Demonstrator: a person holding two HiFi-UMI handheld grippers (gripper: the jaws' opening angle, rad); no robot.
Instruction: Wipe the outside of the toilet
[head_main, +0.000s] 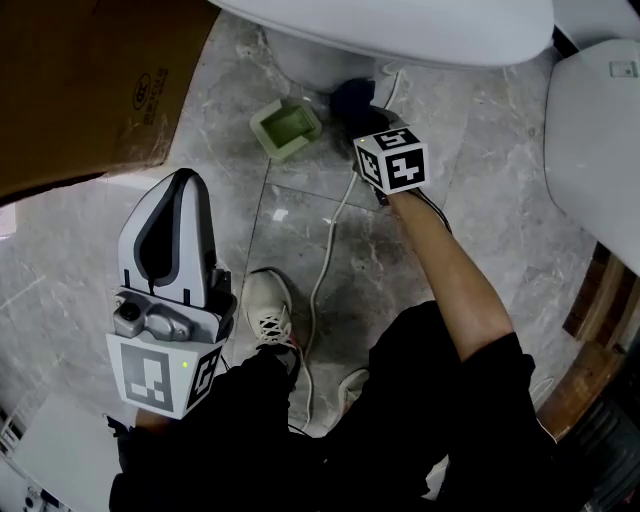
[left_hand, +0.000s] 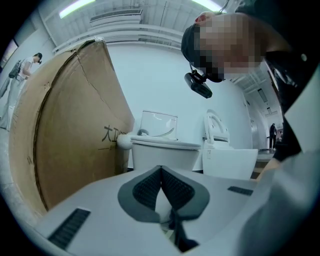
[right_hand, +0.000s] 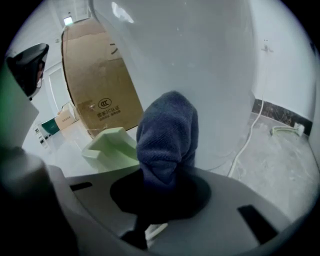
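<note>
While a dark blue cloth (right_hand: 167, 135) is pinched between the jaws of the right gripper (right_hand: 165, 185), it is held low against the outside of the white toilet (right_hand: 190, 50), just under the curve of the bowl where the pedestal begins. Whether cloth and porcelain actually touch cannot be decided. The toilet stands at the far edge of the marble floor (head_main: 500, 230), with a green foam tray (head_main: 286, 127) lying on the floor just beside its foot and a white cable (head_main: 325, 260) running back from it.

No streaks, wet patches or dirt can be made out on the porcelain, so what has been wiped cannot be read. By judgement the work is at the lower bowl, and the upper sides and the rest of the outside are left to be covered.

The cloth stands out straight ahead of the jaws, its long axis in line with the gripper and its rounded tip aimed at the toilet's wall. Too little of the toilet is seen for its own facing to be told.

The left gripper (left_hand: 161, 172) is held back near the floor's near edge, its jaws pressed together on nothing, beside a cardboard box (head_main: 90, 80).
</note>
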